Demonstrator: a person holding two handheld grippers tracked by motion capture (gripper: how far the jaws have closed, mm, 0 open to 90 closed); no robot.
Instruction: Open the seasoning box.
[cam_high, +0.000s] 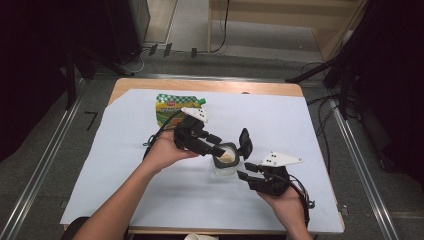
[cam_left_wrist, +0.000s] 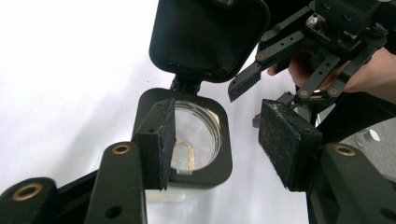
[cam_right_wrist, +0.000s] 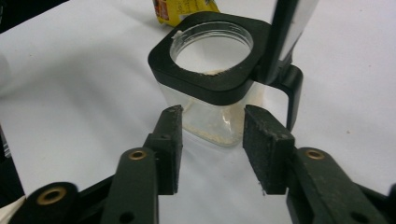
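A small clear jar (cam_high: 226, 165) with a black square collar stands mid-table, its hinged black lid (cam_high: 245, 143) flipped up. A little tan powder lies at its bottom. My left gripper (cam_high: 218, 149) reaches in from the left and is open; in the left gripper view (cam_left_wrist: 224, 144) one pad (cam_left_wrist: 161, 144) hovers over the jar mouth (cam_left_wrist: 196, 133) and the other stands off to its side. My right gripper (cam_high: 248, 173) is open just in front of the jar; in the right gripper view (cam_right_wrist: 212, 144) the jar (cam_right_wrist: 210, 70) stands slightly beyond its tips, untouched.
A yellow and green pouch (cam_high: 172, 107) lies flat behind the left hand. A white sheet (cam_high: 300, 130) covers the wooden table (cam_high: 200, 84). A pale cup rim (cam_high: 200, 236) shows at the near edge. Dark stands and cables surround the table.
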